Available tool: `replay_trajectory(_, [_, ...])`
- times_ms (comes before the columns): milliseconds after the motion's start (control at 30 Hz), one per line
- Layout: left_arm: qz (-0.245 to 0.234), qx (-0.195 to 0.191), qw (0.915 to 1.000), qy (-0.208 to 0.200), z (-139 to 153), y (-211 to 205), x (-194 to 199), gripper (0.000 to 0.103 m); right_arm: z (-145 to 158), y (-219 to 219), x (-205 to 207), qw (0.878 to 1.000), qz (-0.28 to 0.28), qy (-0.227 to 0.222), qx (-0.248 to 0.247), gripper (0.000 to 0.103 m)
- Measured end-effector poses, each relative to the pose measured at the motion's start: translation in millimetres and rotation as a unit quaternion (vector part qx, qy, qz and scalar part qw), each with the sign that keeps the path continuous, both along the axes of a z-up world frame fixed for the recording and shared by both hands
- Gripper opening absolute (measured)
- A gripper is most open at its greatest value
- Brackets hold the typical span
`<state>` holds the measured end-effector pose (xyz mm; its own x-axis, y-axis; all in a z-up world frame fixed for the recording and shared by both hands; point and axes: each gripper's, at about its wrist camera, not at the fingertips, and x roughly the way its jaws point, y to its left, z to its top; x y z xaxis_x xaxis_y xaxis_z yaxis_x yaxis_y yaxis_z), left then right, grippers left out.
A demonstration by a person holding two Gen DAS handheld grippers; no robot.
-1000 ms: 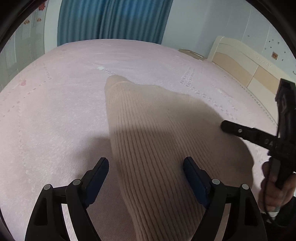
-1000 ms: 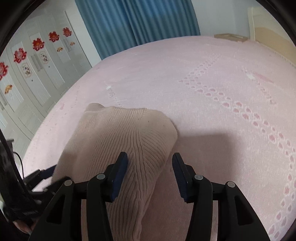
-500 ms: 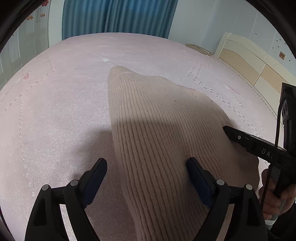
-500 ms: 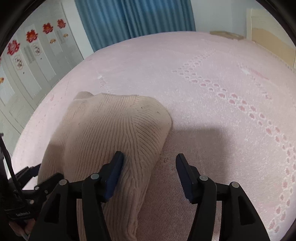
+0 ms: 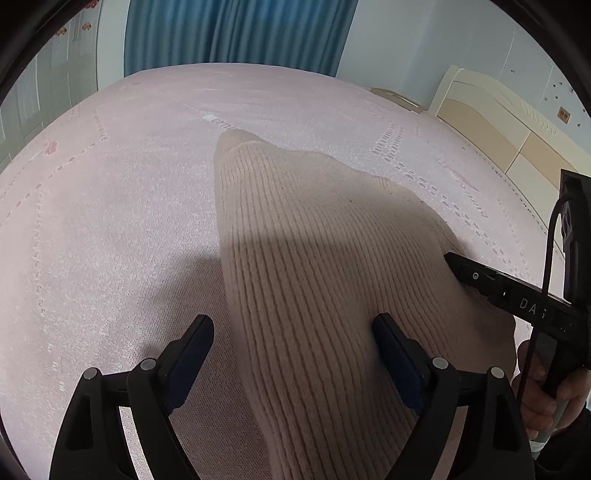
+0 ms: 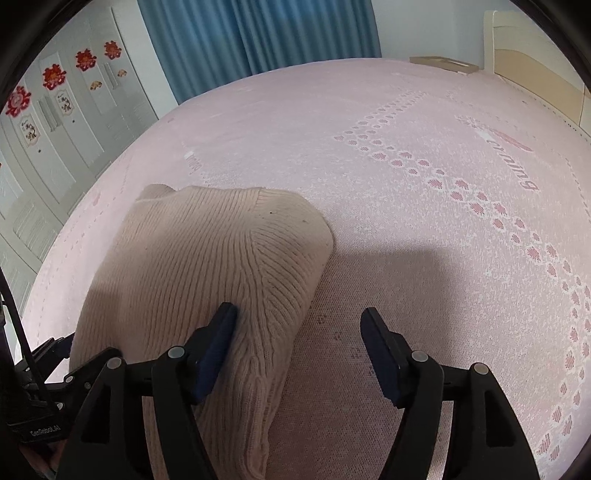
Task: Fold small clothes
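Note:
A beige ribbed knit sweater (image 5: 314,258) lies folded on the pink bedspread (image 5: 110,221). My left gripper (image 5: 291,325) is open and straddles the sweater's near left edge without pressing on it. In the right wrist view the sweater (image 6: 203,266) fills the left half. My right gripper (image 6: 298,314) is opening. Its left finger (image 6: 221,328) rests against the knit, its right finger stands over bare bedspread (image 6: 443,221), and the sweater's right edge lies between them unpinched. One right finger (image 5: 476,275) shows at the sweater's far side in the left wrist view.
A blue curtain (image 5: 236,33) hangs behind the bed. A cream headboard (image 5: 491,122) stands at the right. White wardrobe doors with red decorations (image 6: 51,77) line the left. A person's hand (image 5: 546,398) grips the right tool's handle.
The right jaws have spread apart and let the sweater's edge go. The left jaws have widened a little. Both hands have stayed about where they were.

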<state>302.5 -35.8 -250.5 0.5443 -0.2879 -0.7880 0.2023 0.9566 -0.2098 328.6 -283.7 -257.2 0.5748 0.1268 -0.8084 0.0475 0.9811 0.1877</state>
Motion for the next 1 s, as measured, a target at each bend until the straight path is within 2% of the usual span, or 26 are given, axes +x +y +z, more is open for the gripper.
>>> replay_trajectory(333, [0.0, 0.0, 1.0, -0.003, 0.3, 1.9, 0.4, 0.089, -0.2, -3.5, 0.9, 1.0, -0.006, 0.005, 0.013, 0.068])
replay_trajectory(400, [0.002, -0.004, 0.9999, -0.017, 3.9, 4.7, -1.2, 0.087, 1.0, -3.3, 0.8, 1.0, -0.006, 0.003, 0.015, 0.068])
replay_trajectory(533, [0.016, 0.02, 0.9979, -0.06, 16.8, 7.1, -5.5, 0.086, 8.7, -0.3, -1.2, 1.0, 0.001, -0.016, 0.008, 0.069])
replay_trajectory(700, [0.026, 0.01, 0.9975, -0.065, 24.7, 15.2, 7.0, 0.082, 16.2, 4.5, 0.0, 0.999, 0.004, -0.041, 0.015, 0.062])
replay_trajectory(867, [-0.008, 0.036, 0.9952, -0.09, 38.4, 9.1, 32.4, 0.079, 17.6, 14.4, 13.7, 0.999, 0.013, -0.047, -0.003, 0.053])
replay_trajectory(1000, [-0.002, 0.039, 0.9963, -0.076, 37.9, 15.3, 64.2, 0.079, 20.4, 17.9, 18.5, 0.998, 0.025, -0.052, -0.014, 0.047])
